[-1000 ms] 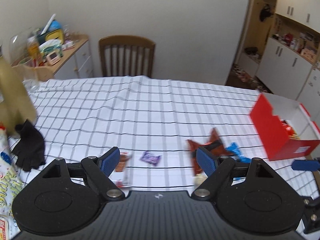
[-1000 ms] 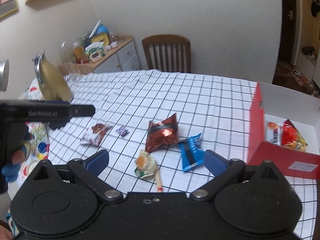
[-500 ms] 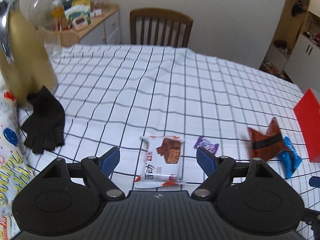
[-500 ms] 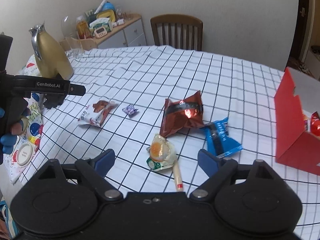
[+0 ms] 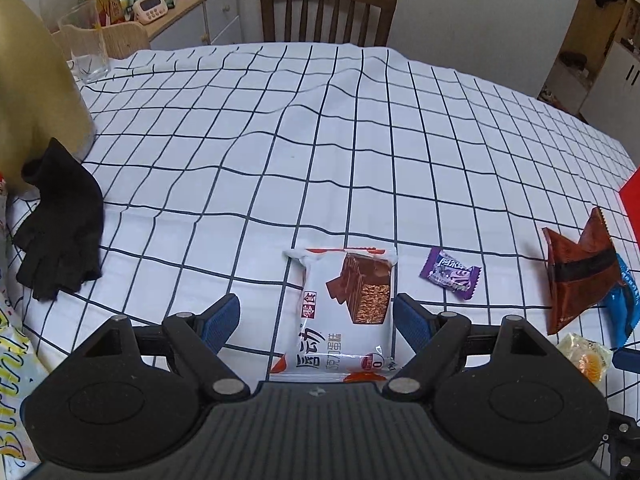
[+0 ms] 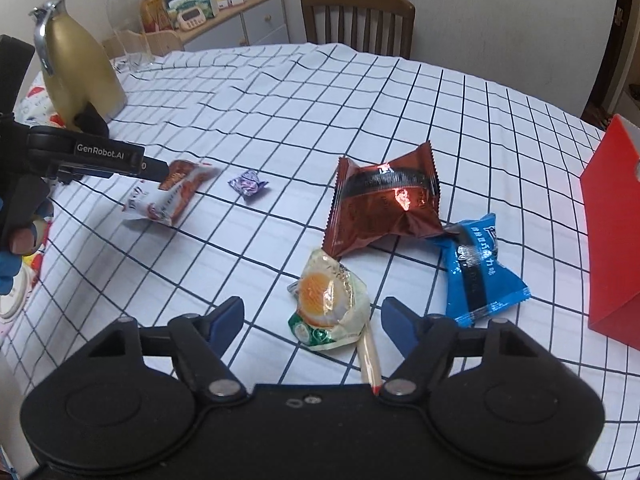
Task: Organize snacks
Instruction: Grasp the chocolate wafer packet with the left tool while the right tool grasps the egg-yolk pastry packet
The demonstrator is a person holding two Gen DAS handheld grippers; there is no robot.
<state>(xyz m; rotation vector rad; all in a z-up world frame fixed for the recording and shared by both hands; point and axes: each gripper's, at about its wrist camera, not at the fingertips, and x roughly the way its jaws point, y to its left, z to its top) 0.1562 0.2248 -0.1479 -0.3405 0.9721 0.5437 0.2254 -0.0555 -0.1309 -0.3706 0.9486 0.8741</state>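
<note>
Wafer packet (image 5: 347,312) flat between open left claw (image 5: 316,318) fingers.

walls: plain off-white | bench (image 5: 320,128): white cloth with dark grid (rumpled toward the far edge) | wooden chair (image 5: 328,12): far side, slatted back | sideboard (image 5: 200,12): far left, cluttered top | white cupboards (image 5: 624,68): far right

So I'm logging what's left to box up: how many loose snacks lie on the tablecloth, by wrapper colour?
White wafer pack: 1
Purple candy: 1
Brown packet: 1
Blue packet: 1
Clear egg lollipop: 1
Total: 5
</note>
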